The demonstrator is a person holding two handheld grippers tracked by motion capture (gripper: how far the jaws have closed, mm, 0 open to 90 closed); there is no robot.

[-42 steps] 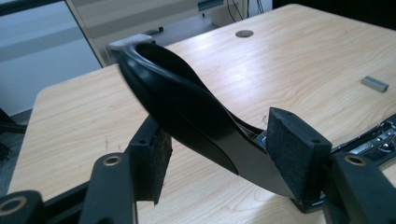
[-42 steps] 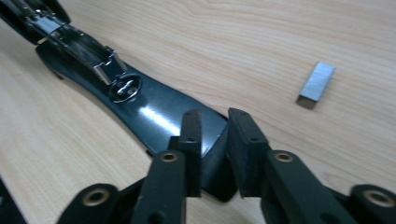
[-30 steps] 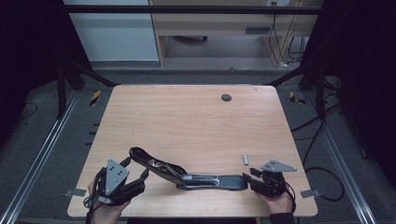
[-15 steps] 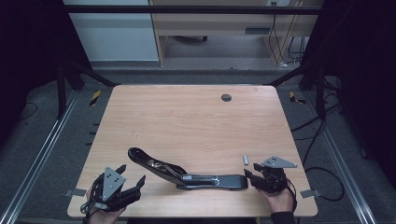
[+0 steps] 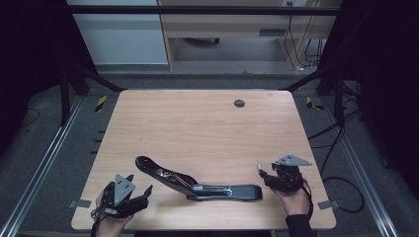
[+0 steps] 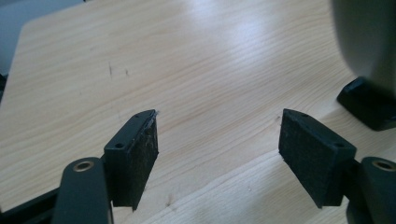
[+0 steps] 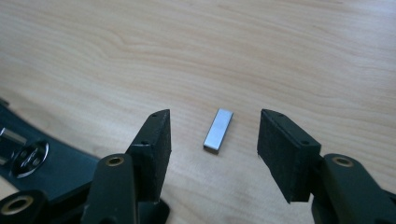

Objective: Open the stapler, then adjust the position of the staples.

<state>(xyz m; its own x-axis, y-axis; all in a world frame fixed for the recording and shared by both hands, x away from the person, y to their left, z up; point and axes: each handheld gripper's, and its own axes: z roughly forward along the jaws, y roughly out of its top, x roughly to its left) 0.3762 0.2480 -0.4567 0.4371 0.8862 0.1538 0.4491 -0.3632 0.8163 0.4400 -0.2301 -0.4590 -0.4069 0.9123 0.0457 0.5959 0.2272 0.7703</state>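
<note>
- The wooden table (image 5: 197, 128) takes up the middle of the high view, with a small dark round cap (image 5: 239, 103) set into it near the far edge, right of centre.
- A long black stapler (image 5: 197, 181), opened out flat, lies along the near part of the table; its one end points left and slightly away, its other end points right, and metal parts show along its middle.
- The left gripper (image 5: 141, 193) sits at the near left corner in the person's hand, just left of the stapler's near-left end and apart from it. In the left gripper view its jaws stand wide apart with bare wood between them, holding nothing.
- The right gripper (image 5: 260, 170) is held at the near right, just right of the stapler's right end. Its jaws have just been opening and now stand wide apart, gripping nothing.
- A small flat metal bar (image 7: 218, 129) lies on the wood between the right gripper's pads (image 7: 156, 144), touching neither; the stapler's black end lies just to the left in that view.
</note>
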